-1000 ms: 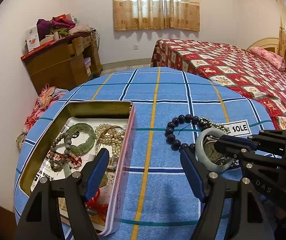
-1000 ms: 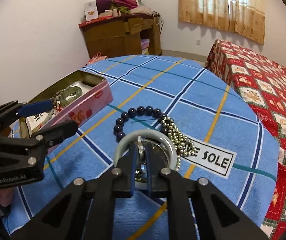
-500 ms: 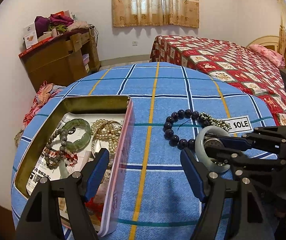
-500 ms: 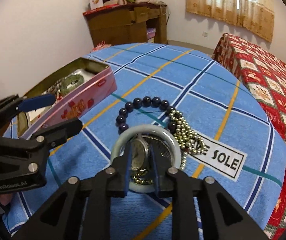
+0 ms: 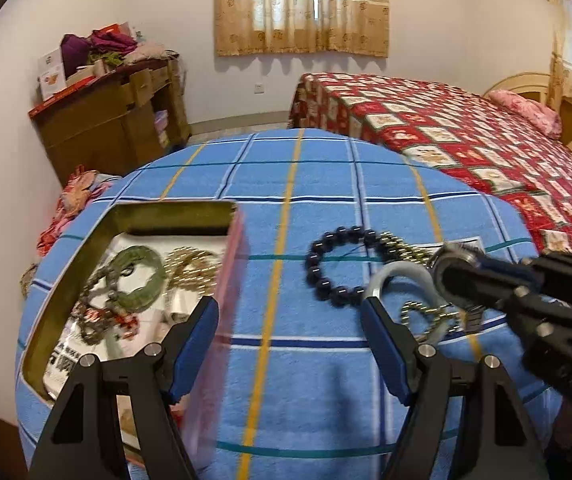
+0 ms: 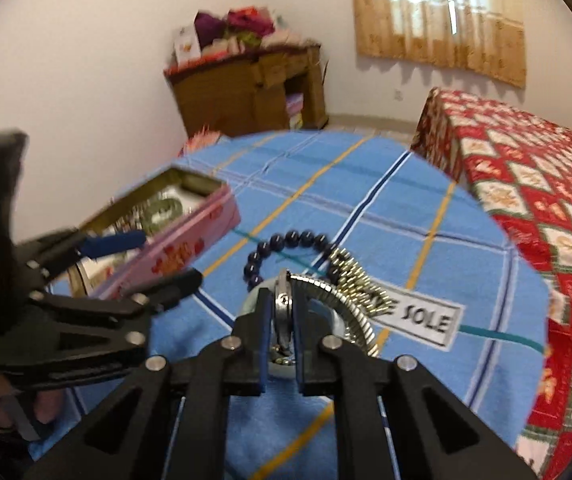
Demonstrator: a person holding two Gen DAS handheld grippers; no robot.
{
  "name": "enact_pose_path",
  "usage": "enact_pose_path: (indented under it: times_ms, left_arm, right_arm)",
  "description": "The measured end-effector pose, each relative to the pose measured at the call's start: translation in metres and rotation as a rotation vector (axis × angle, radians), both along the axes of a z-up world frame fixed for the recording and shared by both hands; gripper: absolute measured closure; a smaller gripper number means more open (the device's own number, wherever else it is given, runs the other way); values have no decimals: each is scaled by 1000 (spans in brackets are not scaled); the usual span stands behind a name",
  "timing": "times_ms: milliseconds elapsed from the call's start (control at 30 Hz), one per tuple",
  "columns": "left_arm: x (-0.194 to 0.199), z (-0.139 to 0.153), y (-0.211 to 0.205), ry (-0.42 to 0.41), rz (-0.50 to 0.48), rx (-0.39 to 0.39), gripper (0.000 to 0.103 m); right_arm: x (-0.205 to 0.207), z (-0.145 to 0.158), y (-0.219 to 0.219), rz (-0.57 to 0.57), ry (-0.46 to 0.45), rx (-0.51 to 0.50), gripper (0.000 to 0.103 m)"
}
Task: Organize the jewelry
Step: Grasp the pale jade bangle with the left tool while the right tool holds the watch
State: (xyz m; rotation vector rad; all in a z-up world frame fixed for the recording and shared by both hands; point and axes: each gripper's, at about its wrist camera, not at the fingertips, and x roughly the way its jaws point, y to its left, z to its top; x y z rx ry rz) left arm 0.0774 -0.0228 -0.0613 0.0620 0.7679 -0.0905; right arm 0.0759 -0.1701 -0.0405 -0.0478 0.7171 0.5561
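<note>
My right gripper (image 6: 282, 332) is shut on a silver wristwatch (image 6: 284, 312) and holds it above the blue checked tablecloth (image 5: 293, 184); the watch also shows in the left wrist view (image 5: 455, 258). Below it lie a pale jade bangle (image 5: 395, 274), a dark bead bracelet (image 5: 335, 266) and a gold bead chain (image 6: 359, 280). My left gripper (image 5: 289, 344) is open and empty, between the bracelet and an open pink tin (image 5: 86, 248) that holds a green bangle (image 5: 138, 276), pearls and beads.
A white "SOLE" label (image 6: 421, 320) is sewn on the cloth at the right. A bed with a red quilt (image 5: 465, 132) stands behind the table. A wooden cabinet (image 5: 114, 120) with piled clothes stands at the back left.
My right gripper has lifted the wristwatch off the cloth, out of the jade bangle. The bangle, bracelet and chain stay on the table. My left gripper has stayed open.
</note>
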Motion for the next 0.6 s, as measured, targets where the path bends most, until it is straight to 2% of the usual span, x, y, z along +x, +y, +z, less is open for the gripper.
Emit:
enact_pose_path:
  times_ms: [133,200,233,267,433,467,533,600]
  left_arm:
    - [2,2,-23,-12,-59,34,29]
    - [6,-2,-31,3,-82,33,30]
    - [9,-5,-34,12,-90,35,34]
    - [12,-9,-37,28,-97,36,44]
    - [29,-30,-39,116,-112,2,62]
    - [33,-34,-38,135,-113,-18,76]
    - [33,-35,-38,146,-124,-32,91]
    - [28,-30,-37,120,-134,-38,92]
  right_arm:
    - [-1,9,-15,-64,-42,-10,92]
    - [3,5,-20,-79,-34,-5,92]
    - [4,3,-23,-89,-29,-2,92]
    - [5,2,-24,-92,-26,-1,92]
    - [7,-3,-28,-95,-15,8,92]
    - [7,-3,-28,-96,-14,10,92]
    - [5,-4,-30,-96,-13,11,92]
    - [4,-5,-31,-98,-12,13,92]
